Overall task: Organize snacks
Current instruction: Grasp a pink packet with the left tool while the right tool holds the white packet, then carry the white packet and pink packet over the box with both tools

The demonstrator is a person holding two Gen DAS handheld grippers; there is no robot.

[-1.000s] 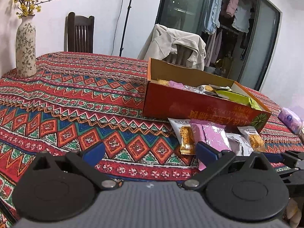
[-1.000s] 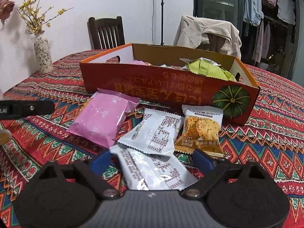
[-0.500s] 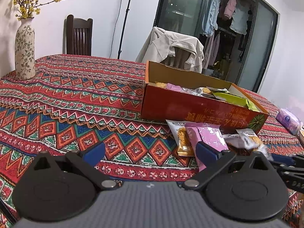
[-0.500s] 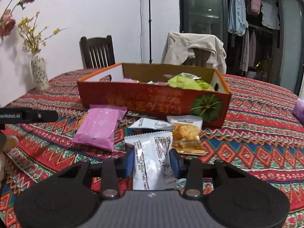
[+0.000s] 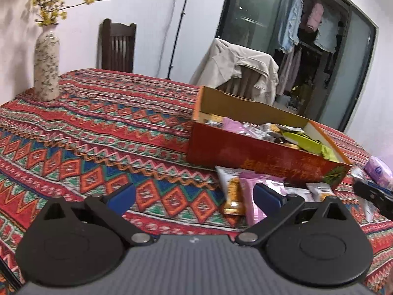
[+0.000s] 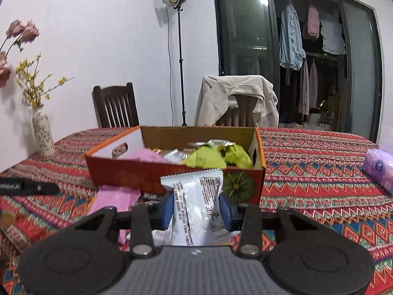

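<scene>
An open orange snack box [image 5: 258, 151] [image 6: 137, 172] sits on the patterned tablecloth, holding pink, silver and green packets. My right gripper [image 6: 196, 207] is shut on a silver-white snack packet [image 6: 200, 209] and holds it raised in front of the box. A pink packet [image 6: 113, 200] [image 5: 253, 196] and an orange-printed packet [image 5: 232, 191] lie on the cloth before the box. My left gripper [image 5: 194, 194] is open and empty, low over the cloth, left of the loose packets.
A flowered vase [image 5: 46, 66] [image 6: 43, 135] stands at the table's far left. A purple tissue pack [image 6: 378, 169] [image 5: 379, 173] lies at the right. Two chairs [image 6: 115, 107] stand behind the table, one draped with a beige jacket [image 6: 235, 95].
My right gripper shut on the silver-white packet and lifted it off the cloth to box height. My left gripper stayed open and shifted slightly.
</scene>
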